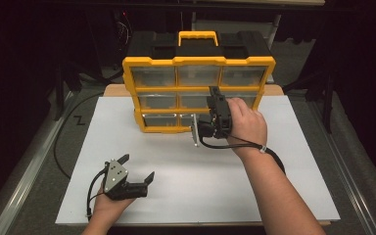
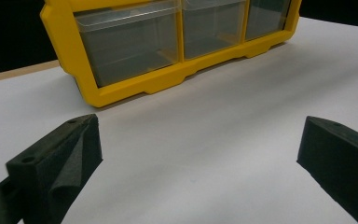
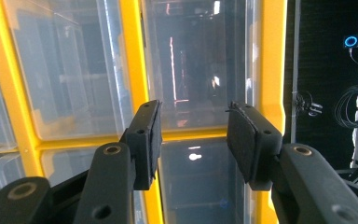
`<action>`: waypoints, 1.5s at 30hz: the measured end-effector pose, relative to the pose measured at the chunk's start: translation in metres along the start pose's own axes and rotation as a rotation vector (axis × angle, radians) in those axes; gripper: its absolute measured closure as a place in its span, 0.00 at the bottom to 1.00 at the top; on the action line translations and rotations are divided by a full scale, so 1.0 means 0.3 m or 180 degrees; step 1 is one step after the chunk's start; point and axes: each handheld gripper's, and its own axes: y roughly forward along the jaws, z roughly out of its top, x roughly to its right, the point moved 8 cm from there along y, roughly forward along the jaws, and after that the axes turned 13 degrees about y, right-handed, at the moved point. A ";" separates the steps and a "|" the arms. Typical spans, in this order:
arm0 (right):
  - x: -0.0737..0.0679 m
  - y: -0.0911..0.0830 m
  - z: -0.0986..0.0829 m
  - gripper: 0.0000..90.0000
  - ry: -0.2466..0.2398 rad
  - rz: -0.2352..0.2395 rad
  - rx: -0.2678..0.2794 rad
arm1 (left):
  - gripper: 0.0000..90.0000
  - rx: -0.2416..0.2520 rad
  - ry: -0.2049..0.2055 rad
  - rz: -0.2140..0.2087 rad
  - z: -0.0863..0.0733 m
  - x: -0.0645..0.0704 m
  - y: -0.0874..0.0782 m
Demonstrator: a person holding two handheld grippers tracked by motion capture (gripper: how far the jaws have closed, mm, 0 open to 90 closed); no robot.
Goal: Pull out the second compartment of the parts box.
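A yellow organizer (image 1: 198,61) with clear drawers and a black back stands upright at the far middle of the white board (image 1: 274,186). My right gripper (image 1: 214,100) is turned on its side against the organizer's lower right drawers. In the right gripper view, the right gripper (image 3: 193,135) is open, its pads just in front of a clear drawer (image 3: 200,60) beside a yellow frame bar (image 3: 130,56); nothing is between them. My left gripper (image 1: 138,166) rests low over the board's near left, open and holding nothing. The left gripper (image 2: 200,135) faces the organizer's bottom row (image 2: 130,42).
A dark cable (image 1: 58,147) curves over the floor left of the board. A wooden table edge (image 1: 112,90) shows behind the board. Metal rails (image 1: 24,171) run along both sides. Coiled cables (image 3: 354,107) hang in the dark beyond the organizer.
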 end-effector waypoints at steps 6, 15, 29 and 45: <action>0.025 0.013 0.011 0.65 -0.0002 -0.0037 -0.0010 | 0.01 0.0002 0.0005 -0.0010 0.001 0.002 0.000; 0.060 0.036 0.037 0.69 0.0023 -0.0094 0.0035 | 0.01 0.0005 -0.0023 -0.0022 0.000 0.002 -0.001; 0.096 0.082 0.087 0.75 0.0019 -0.0134 0.0053 | 0.01 0.0015 -0.0027 -0.0049 0.000 0.003 -0.003; 0.114 0.133 0.112 0.81 -0.0005 -0.0173 0.0034 | 0.01 0.0040 -0.0066 -0.0046 0.002 -0.001 -0.009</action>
